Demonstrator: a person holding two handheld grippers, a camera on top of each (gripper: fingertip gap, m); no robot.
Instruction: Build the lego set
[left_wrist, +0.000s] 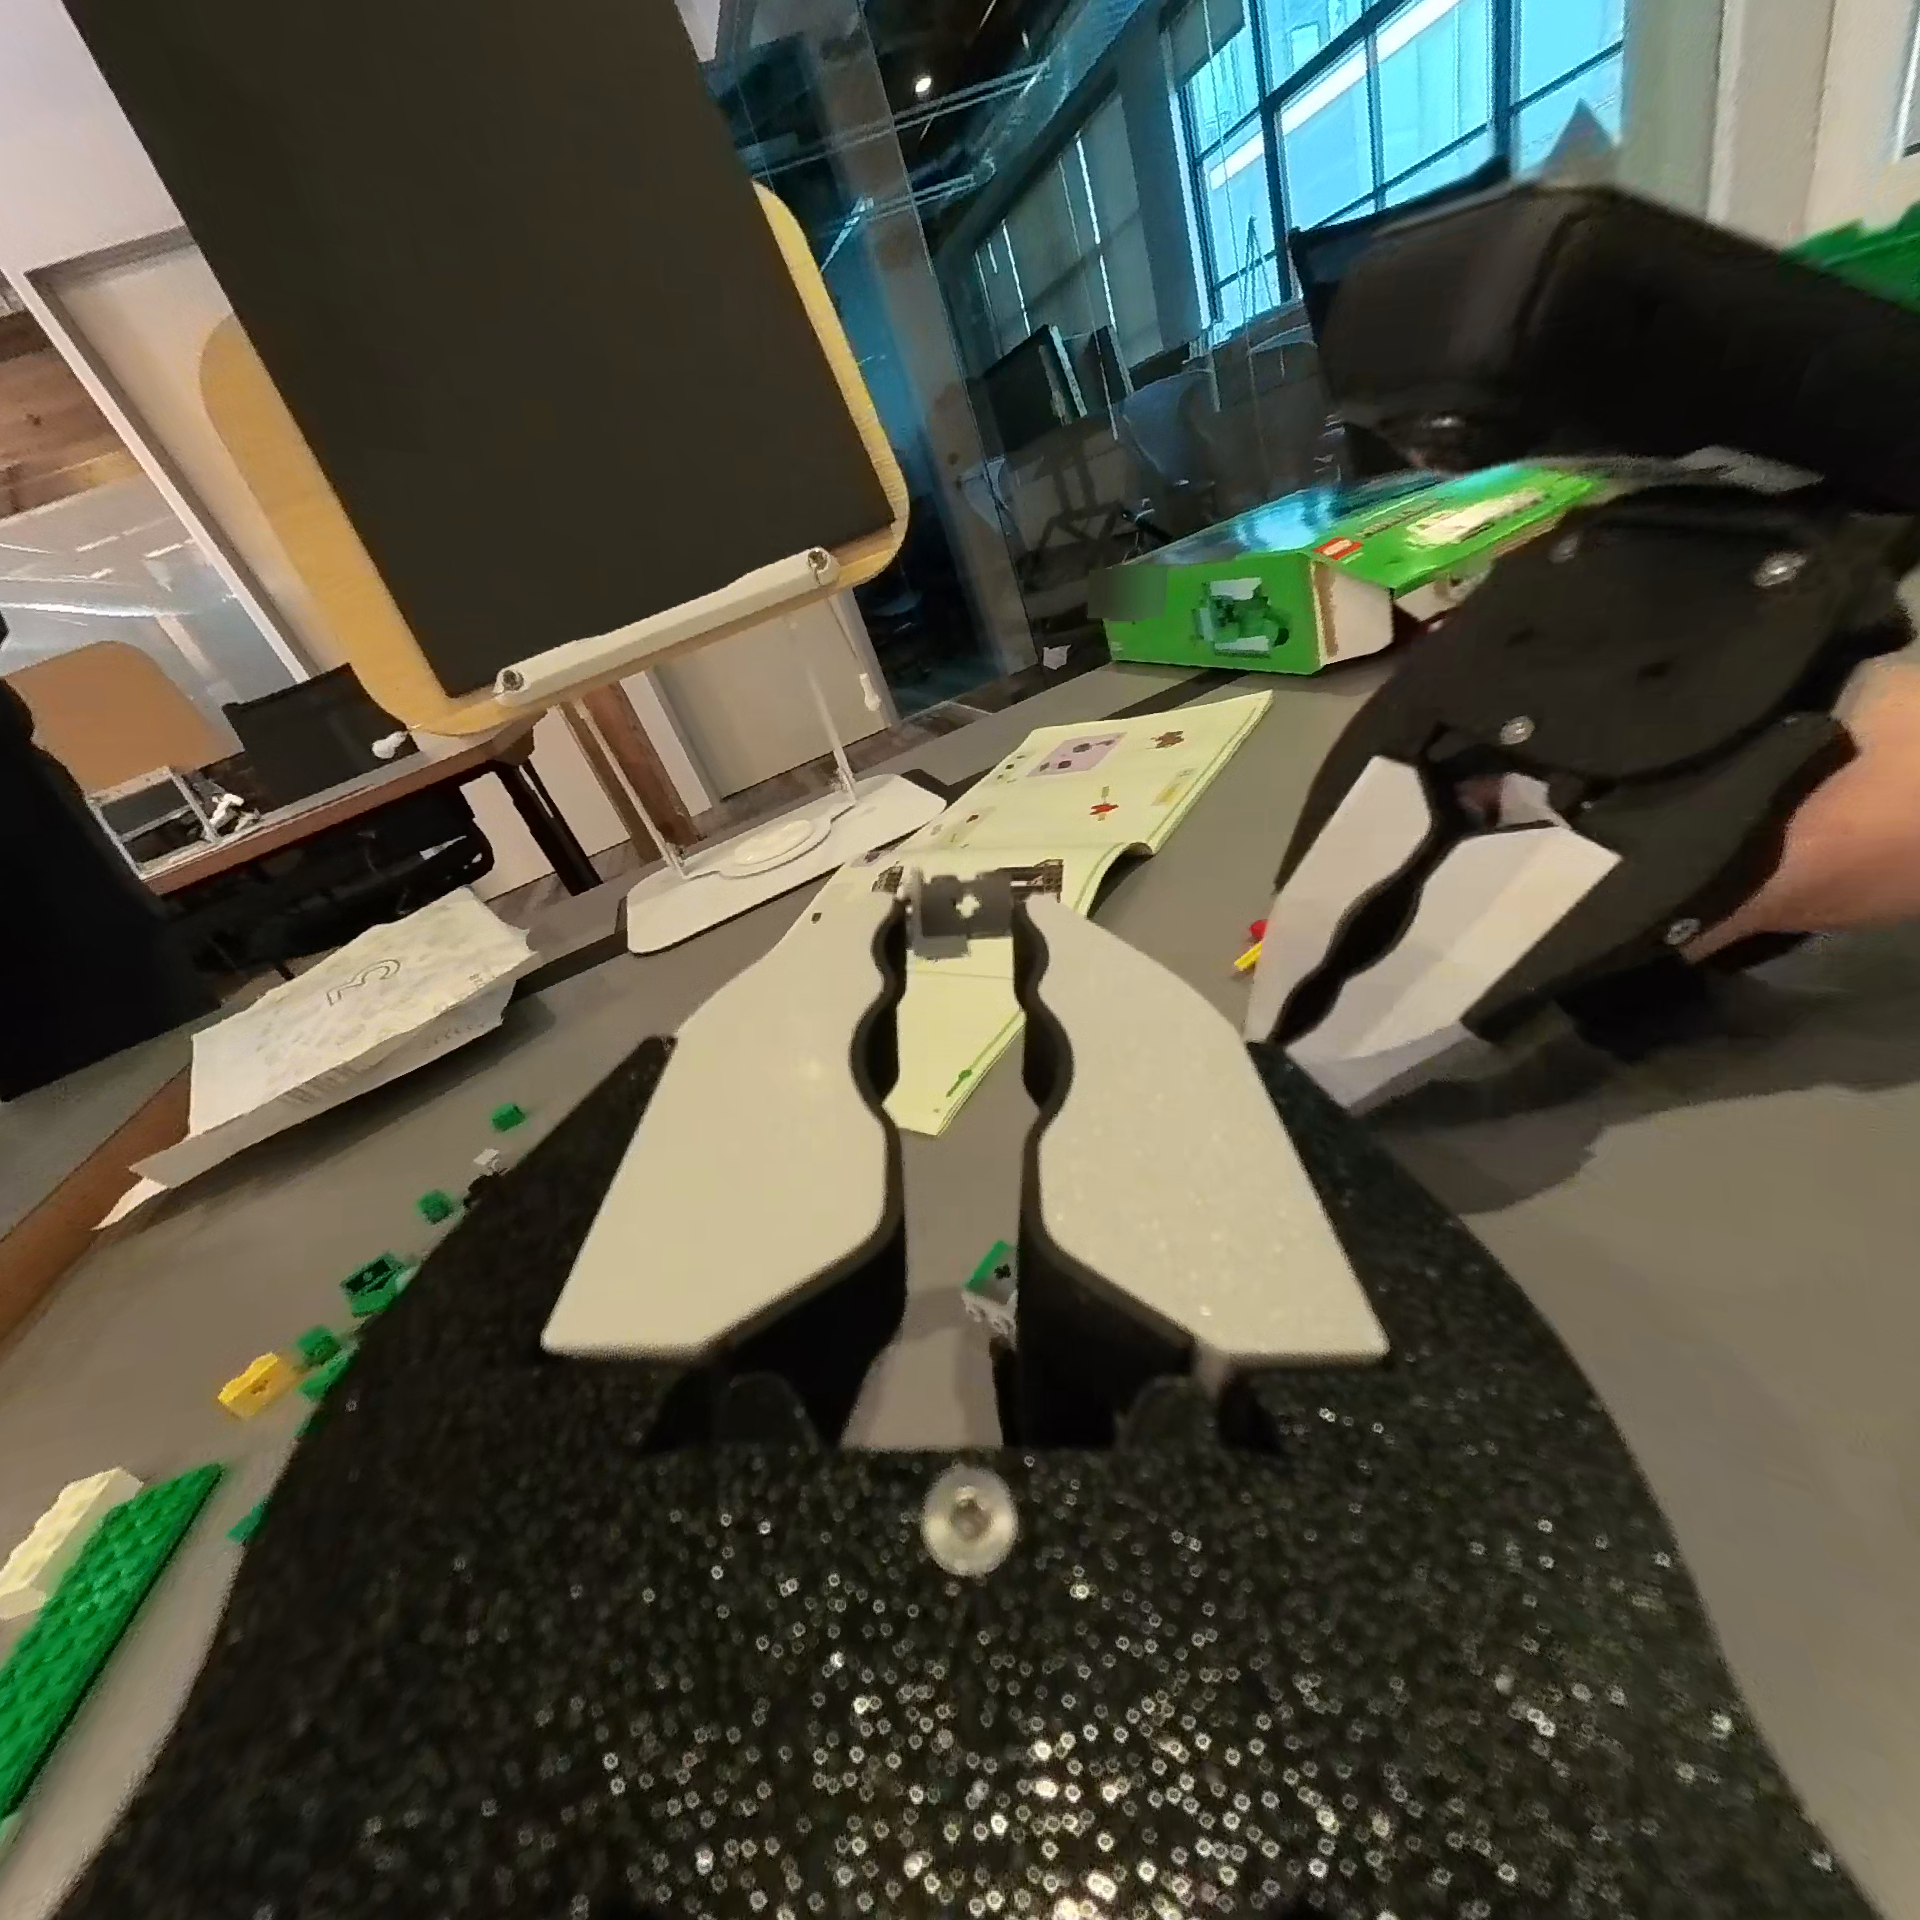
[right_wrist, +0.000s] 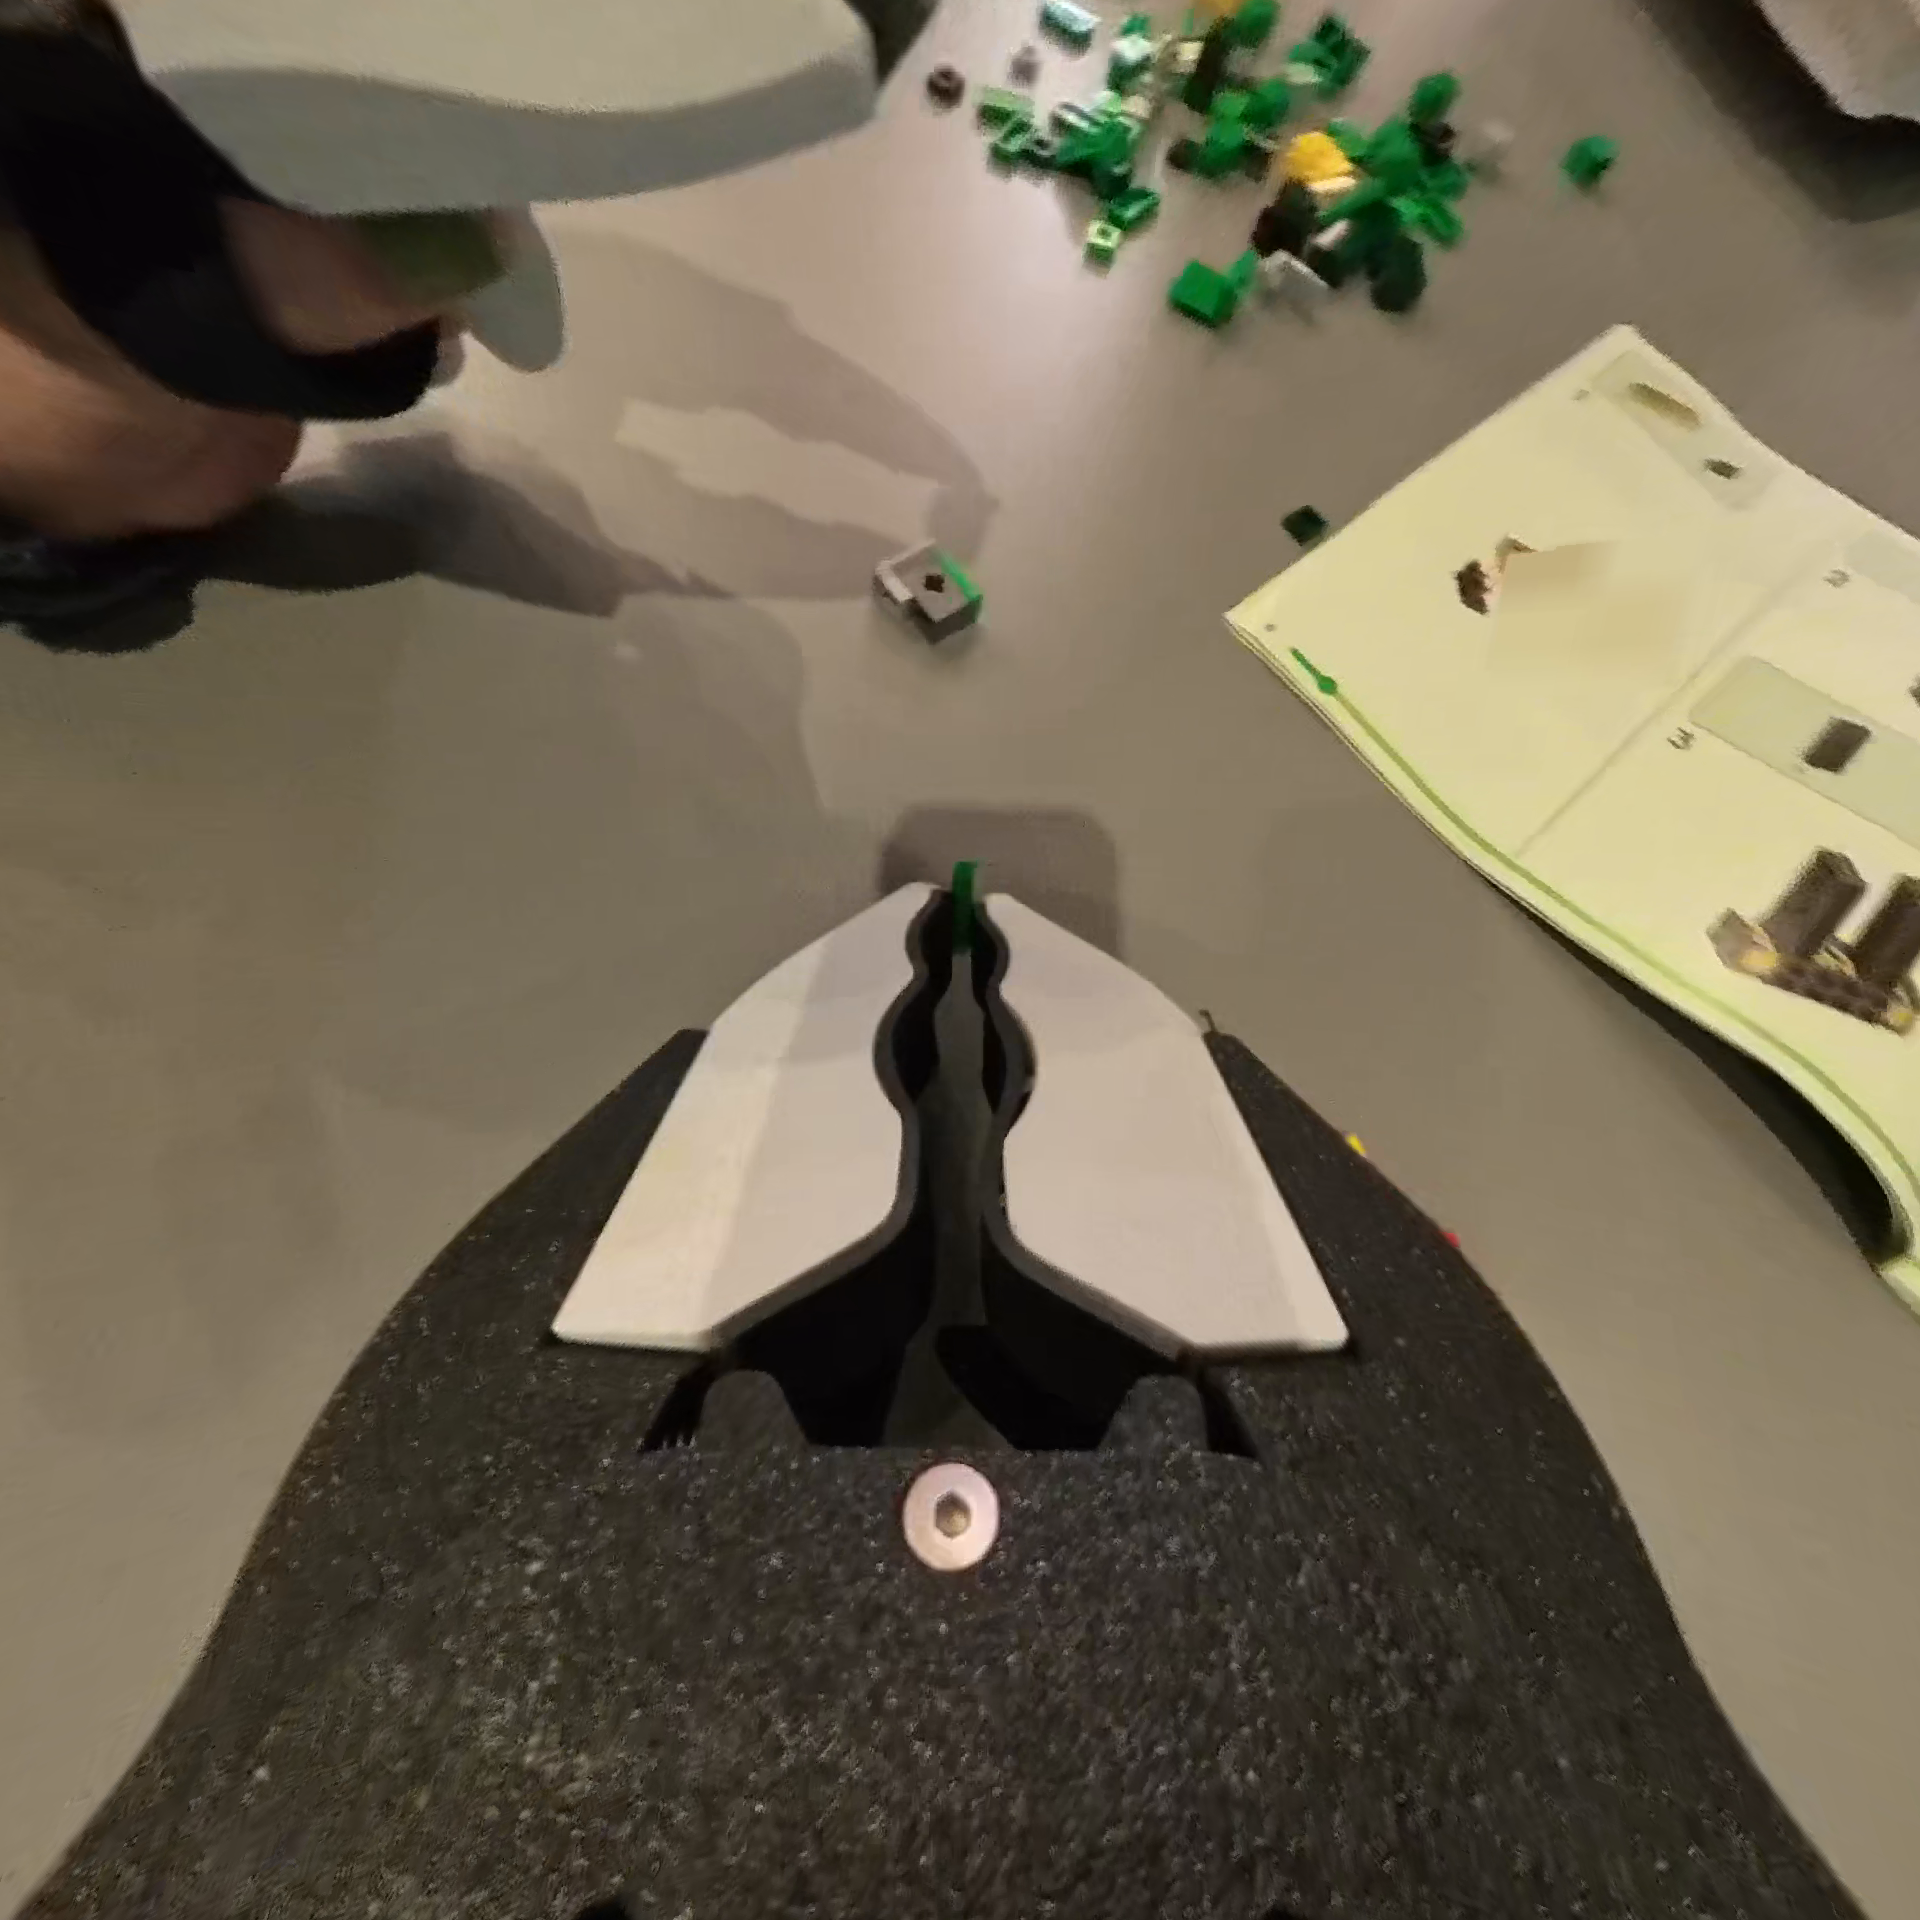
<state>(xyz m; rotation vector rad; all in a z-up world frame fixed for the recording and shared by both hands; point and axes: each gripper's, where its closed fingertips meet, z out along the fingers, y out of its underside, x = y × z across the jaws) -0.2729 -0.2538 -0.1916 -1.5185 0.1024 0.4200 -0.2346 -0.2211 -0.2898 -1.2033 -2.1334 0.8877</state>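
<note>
My left gripper (left_wrist: 961, 920) is shut on a small grey Lego piece (left_wrist: 966, 909) with a cross-shaped hole and holds it above the table. My right gripper (right_wrist: 964, 894) is shut on a thin green Lego piece (right_wrist: 964, 902), low over the grey table (right_wrist: 416, 935). It also shows in the left wrist view (left_wrist: 1283, 956), to the right, held by a hand. A small grey-and-green assembly (right_wrist: 930, 597) lies on the table ahead of the right gripper. It also shows between my left fingers (left_wrist: 992, 1288). A finger of the left gripper (right_wrist: 520, 114) is blurred at the top left.
An open instruction booklet (right_wrist: 1610, 779) (left_wrist: 1091, 800) lies to the right. A pile of loose green bricks (right_wrist: 1247, 156) is farther off. A green baseplate (left_wrist: 83, 1621), a yellow brick (left_wrist: 255, 1382), a paper bag (left_wrist: 364, 1008), a green box (left_wrist: 1299, 613) and a dark board on a stand (left_wrist: 499, 343) are around. The left gripper's tips are roughly 11 centimeters from the right gripper's. Left tips and right tips are each some 30 centimeters from the green baseplate (left_wrist: 83, 1621).
</note>
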